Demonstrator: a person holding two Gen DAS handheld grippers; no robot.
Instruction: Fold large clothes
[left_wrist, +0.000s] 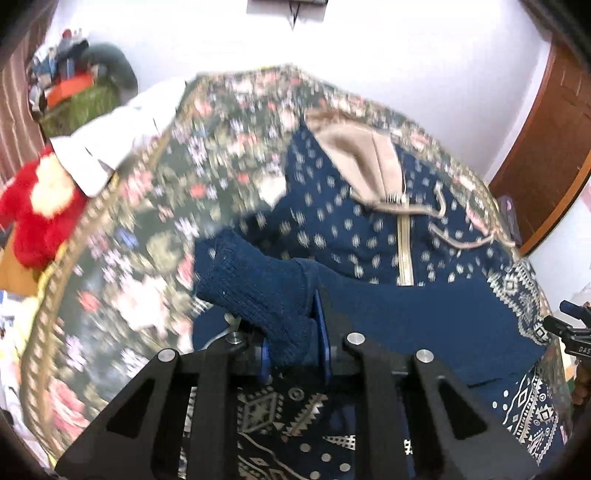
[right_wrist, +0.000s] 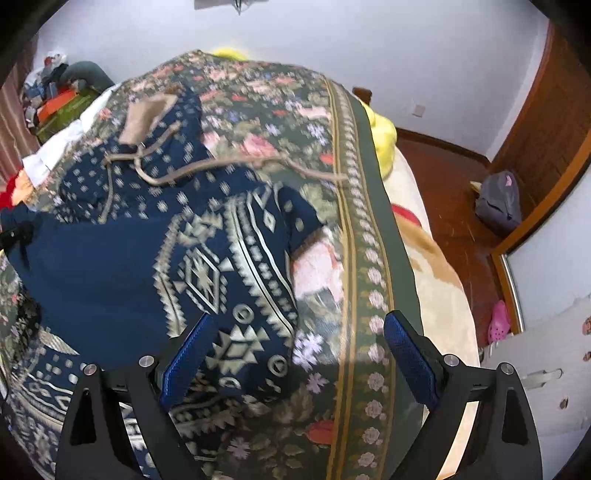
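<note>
A navy hoodie (left_wrist: 369, 236) with a white geometric pattern, tan hood lining and a zip lies spread on a floral bed cover (left_wrist: 122, 280). My left gripper (left_wrist: 295, 339) is shut on the ribbed navy sleeve cuff (left_wrist: 258, 291) and holds it over the hoodie's body. In the right wrist view the hoodie (right_wrist: 155, 258) lies left of centre. My right gripper (right_wrist: 299, 358) is open and empty above the hoodie's right edge and the bed cover (right_wrist: 332, 206). The right gripper also shows at the right edge of the left wrist view (left_wrist: 569, 325).
A red plush toy (left_wrist: 40, 218) and a white cloth (left_wrist: 114, 147) lie at the bed's left. Yellow and cream plush items (right_wrist: 384, 136) lie along the bed's right side. A grey backpack (right_wrist: 498, 203) sits on the wooden floor by a wooden door (right_wrist: 546, 125).
</note>
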